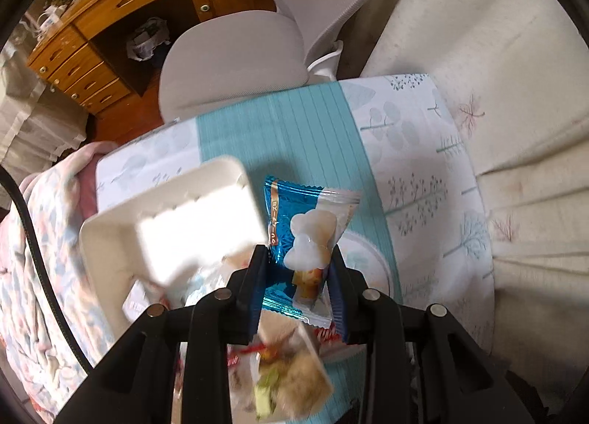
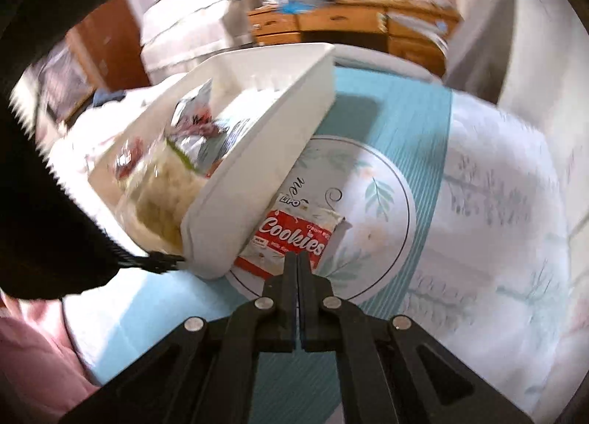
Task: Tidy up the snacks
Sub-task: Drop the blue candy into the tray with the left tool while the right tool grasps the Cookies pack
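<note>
A blue foil snack packet (image 1: 300, 239) is held upright between the narrowly parted pads of the left tongs (image 1: 298, 262), clear of the counter (image 1: 279, 129) with its teal runner; beneath and to one side, a white plastic bin (image 1: 121, 239) already holding several wrapped snacks is seen, blurred. From the right wrist view, the right tongs (image 2: 298, 258) are shown fully closed, their tips over the near edge of a red "Cookies" packet (image 2: 294, 236); whether that edge is pinched cannot be told. The cookie packet lies on a round leaf-patterned plate (image 2: 375, 203), partly tucked against the white bin's side wall (image 2: 257, 166); the bin appears tilted in that view. The step in hand is judged to be the carrying of the blue packet toward the bin; the next move would call for the left tongs to be brought over the bin's open mouth and parted so the packet drops among the others; the cookie packet is still to be gathered.
</note>
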